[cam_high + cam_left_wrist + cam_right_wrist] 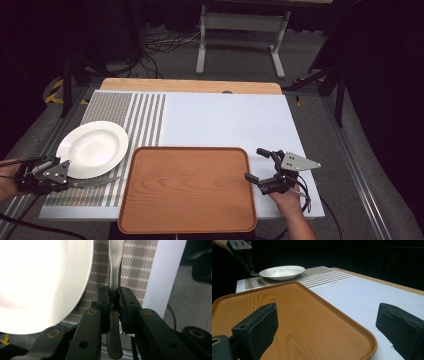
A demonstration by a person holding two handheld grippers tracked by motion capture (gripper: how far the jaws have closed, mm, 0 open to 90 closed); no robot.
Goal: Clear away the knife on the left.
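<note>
White surface (225, 120): left tool (67, 181) clamped on knife (97, 182) near plate (92, 148), handle pinched for carrying; right tool (261, 165) apart beside tray (187, 187)

Three cameras around the wooden tray (187, 187)

The high view looked forward and down from above the tray's near edge, taking in the whole table (240, 117). The left gripper view sat very close, left of the tray, facing along its jaws beside the white plate (37, 282). The right gripper view looked low across the tray (294, 322) from its right side toward the plate (282, 272). All three shared that plate.
</note>
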